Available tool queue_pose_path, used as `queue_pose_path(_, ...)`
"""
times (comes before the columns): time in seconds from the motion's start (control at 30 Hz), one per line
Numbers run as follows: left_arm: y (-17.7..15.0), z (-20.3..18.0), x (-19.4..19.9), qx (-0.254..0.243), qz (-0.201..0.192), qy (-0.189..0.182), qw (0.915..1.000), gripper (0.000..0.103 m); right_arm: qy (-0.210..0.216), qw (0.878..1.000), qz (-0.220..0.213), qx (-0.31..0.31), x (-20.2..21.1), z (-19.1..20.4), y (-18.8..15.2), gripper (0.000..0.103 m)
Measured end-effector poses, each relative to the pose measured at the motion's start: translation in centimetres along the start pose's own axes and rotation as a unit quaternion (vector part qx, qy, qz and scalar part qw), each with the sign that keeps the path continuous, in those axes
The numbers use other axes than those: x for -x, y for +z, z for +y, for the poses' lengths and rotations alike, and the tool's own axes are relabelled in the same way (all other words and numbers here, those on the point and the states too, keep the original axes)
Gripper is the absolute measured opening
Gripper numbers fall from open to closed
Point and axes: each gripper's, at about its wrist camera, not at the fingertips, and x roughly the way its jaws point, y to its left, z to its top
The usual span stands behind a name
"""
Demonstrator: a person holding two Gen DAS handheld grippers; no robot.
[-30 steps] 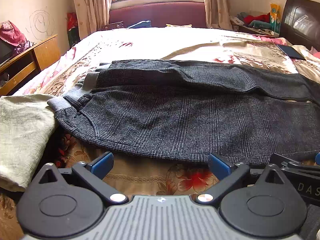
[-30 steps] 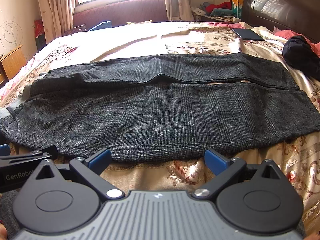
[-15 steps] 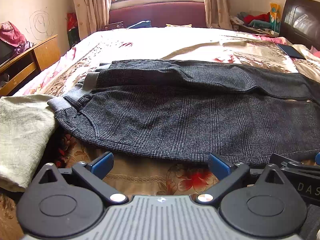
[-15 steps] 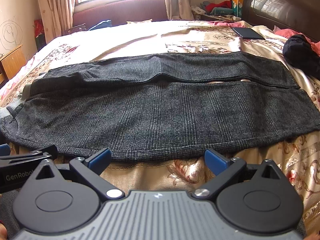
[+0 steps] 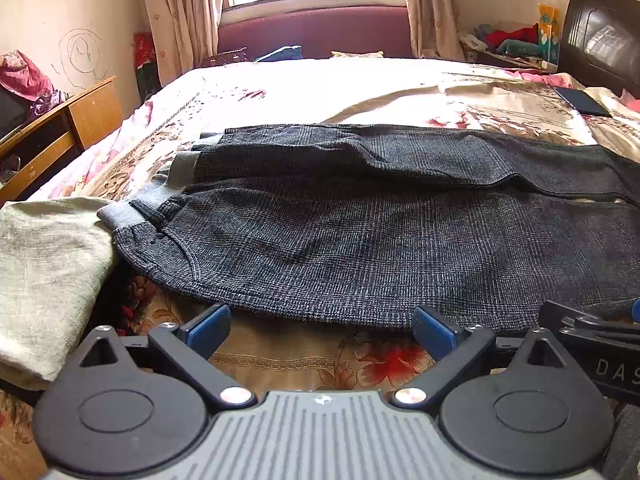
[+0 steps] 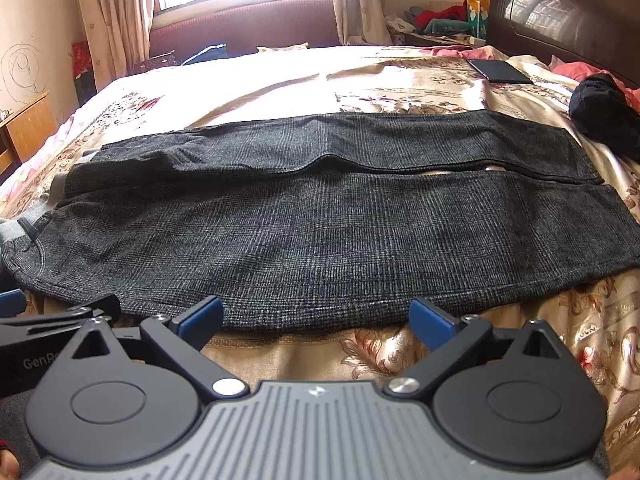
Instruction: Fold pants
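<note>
Dark grey checked pants lie flat across the bed, waistband to the left, both legs running to the right side by side with a thin gap between them. My left gripper stands open just short of the near edge of the pants, close to the hip end. My right gripper is open too, its blue pads at the near hem of the front leg around mid-length. Nothing sits between either pair of fingers. Each gripper's body shows at the edge of the other's view.
A floral bedspread covers the bed. A pale beige cloth lies left of the waistband. A dark tablet and a black garment rest at the right. A wooden cabinet stands left, a dark headboard right.
</note>
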Motion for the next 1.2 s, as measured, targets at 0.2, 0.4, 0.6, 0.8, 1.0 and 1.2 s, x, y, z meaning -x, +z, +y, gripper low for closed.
queue_pose_path(0.2, 0.9, 1.1, -0.7, 0.021, 0.008, -0.022, 0.9995, 0.103, 0.024, 1.000, 0.007, -0.005, -0.8, 0.2, 1.5, 0.099)
queue_pose_path(0.4, 3.2, 2.1, -1.2, -0.040, -0.030, -0.017, 0.9986, 0.103, 0.032, 0.999, -0.008, 0.034, -2.6, 1.5, 4.5, 0.099)
queue_pose_path(0.6, 6.8, 7.5, -4.0, -0.030, -0.038, 0.000, 0.9988, 0.103, 0.038, 0.996, -0.005, 0.077, -5.9, 2.3, 7.4, 0.099)
queue_pose_path(0.8, 6.7, 11.2, -6.9, -0.060, -0.024, 0.046, 0.9969, 0.103, 0.044, 0.995, 0.033, 0.085, -7.1, 1.5, 6.5, 0.098)
queue_pose_path(1.0, 3.9, 10.6, -8.1, -0.105, 0.011, 0.035, 0.9938, 0.103, -0.017, 0.998, 0.068, -0.004, -4.2, -5.7, 4.9, 0.097)
queue_pose_path(1.2, 4.4, 3.3, -7.0, -0.161, -0.005, -0.082, 0.9836, 0.103, -0.147, 0.979, 0.044, -0.135, -0.8, -17.4, 4.5, 0.097)
